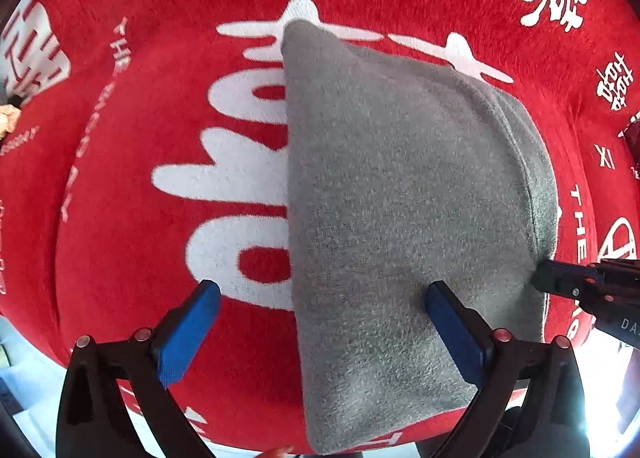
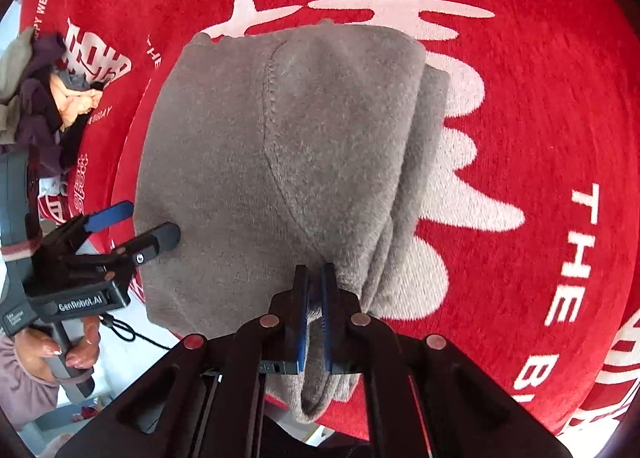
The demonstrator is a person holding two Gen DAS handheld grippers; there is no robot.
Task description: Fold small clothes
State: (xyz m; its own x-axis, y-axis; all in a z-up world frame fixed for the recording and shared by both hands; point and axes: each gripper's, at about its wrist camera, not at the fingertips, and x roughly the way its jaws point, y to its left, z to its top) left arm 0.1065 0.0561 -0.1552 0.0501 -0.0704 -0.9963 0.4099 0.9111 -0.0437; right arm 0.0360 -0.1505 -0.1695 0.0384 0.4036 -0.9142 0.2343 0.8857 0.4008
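A grey fleece garment (image 1: 400,198) lies folded on the red cloth with white lettering (image 1: 140,198). My left gripper (image 1: 320,294) is open, its blue pads straddling the garment's left edge, one pad over the red cloth and one over the grey fabric. In the right wrist view the garment (image 2: 248,146) shows a stitched seam. My right gripper (image 2: 314,274) is shut on the garment's near edge, with grey fabric pinched between the blue pads. The left gripper also shows in the right wrist view (image 2: 148,224), open at the garment's left edge. The right gripper appears in the left wrist view (image 1: 560,278) at the garment's right edge.
A pile of other clothes (image 2: 36,98), purple and grey, lies at the far left of the red cloth (image 2: 540,98). A hand (image 2: 72,350) holds the left gripper's handle. The cloth's front edge and a pale floor show below.
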